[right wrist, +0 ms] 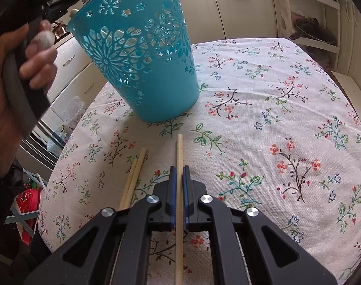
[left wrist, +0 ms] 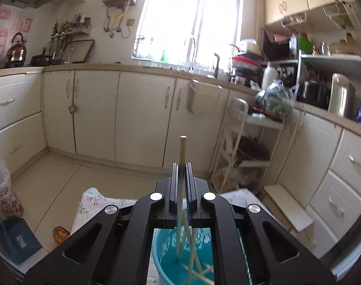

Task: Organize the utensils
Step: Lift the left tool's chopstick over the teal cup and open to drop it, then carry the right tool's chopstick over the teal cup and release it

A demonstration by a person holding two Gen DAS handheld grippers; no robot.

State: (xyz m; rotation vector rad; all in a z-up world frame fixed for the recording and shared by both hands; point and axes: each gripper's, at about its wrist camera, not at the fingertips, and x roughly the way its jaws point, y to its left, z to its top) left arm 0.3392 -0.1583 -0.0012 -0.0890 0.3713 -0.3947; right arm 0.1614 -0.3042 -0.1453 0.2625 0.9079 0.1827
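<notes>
Left gripper (left wrist: 181,166) has its fingers clenched on one wooden chopstick (left wrist: 182,149), held upright with its lower end down inside the teal basket (left wrist: 161,249), where a few more chopsticks (left wrist: 199,270) already lean against each other. The right gripper (right wrist: 179,168) has its fingers on either side of another chopstick (right wrist: 179,156), with a sliver of gap showing on both sides, so I can't tell if it's actually pinched or just straddled. That one lies along the floral tablecloth (right wrist: 275,118) covering the surface, and a loose pair (right wrist: 134,175) sits just beside it on the left.

What I'd worry about: from the right wrist view the basket looks tilted, though that could be the lens. If it really is leaning, letting go of the left stick carelessly could tip it and dump everything back out. Also, a round stick in a half-closed grip will likely swivel or slip on the lift.
</notes>
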